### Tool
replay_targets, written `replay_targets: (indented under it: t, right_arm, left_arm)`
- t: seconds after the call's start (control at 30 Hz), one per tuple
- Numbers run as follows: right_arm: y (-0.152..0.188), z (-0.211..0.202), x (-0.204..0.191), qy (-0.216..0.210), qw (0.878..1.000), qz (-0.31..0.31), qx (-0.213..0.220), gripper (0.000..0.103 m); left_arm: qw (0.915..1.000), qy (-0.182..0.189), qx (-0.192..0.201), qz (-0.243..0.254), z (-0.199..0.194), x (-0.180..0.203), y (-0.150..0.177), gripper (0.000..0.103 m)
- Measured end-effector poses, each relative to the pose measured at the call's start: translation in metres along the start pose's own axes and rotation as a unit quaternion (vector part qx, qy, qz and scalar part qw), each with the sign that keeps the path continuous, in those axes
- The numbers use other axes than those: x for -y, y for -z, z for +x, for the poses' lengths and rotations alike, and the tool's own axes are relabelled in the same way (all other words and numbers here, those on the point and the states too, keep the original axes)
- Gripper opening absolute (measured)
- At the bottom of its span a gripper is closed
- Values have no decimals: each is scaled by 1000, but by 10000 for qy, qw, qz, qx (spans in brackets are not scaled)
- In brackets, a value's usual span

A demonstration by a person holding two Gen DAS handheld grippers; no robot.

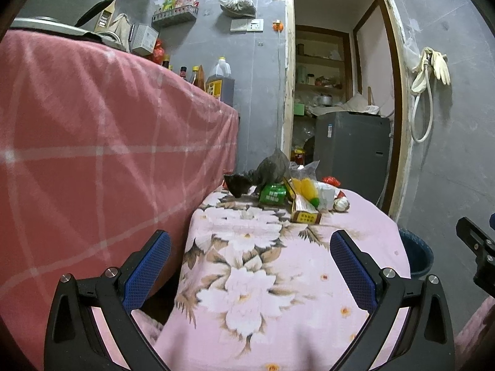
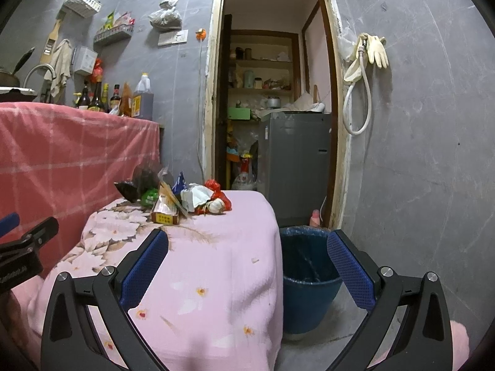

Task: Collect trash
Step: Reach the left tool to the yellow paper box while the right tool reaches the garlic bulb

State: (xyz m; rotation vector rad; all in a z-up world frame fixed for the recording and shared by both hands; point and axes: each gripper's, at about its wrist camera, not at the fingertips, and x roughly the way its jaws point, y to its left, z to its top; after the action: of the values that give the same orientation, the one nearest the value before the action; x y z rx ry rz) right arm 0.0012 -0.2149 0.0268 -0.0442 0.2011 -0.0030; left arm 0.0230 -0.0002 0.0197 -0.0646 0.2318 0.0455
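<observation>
The left tool [image 1: 250,256] is matte black plastic with two angled fingers, each faced with a blue, fine-gridded pad [image 1: 148,270] and pinned by round silver screws. The right tool [image 2: 247,255] is alike; its pads [image 2: 351,270] are blue too.

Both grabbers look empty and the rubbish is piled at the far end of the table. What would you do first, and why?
Probably reach the right gripper forward to the red bag at the pile's near right edge. Its fingers are open and empty, and the blue bin stands just right of the table.
</observation>
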Motion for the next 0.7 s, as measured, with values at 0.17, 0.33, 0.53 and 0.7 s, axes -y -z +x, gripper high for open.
replay_targets:
  t: [0.17,0.33,0.53,0.7]
  right_arm:
    - [-12,14,5,-39,10000,-15,51,103]
    - [-21,35,11,-160,9998,-60,76,103]
    - [-32,63,21,-243,9995,-130,143,103]
    - [-44,90,25,-388,9989,-193,174,103]
  left_arm:
    - [10000,5,26,32,16,4,-11,101]
    - [10000,57,17,57,38,10,-23,101]
    - [9999,107,-89,16,67,13,-34,101]
    - [9995,140,-273,28,96,13,-43,101]
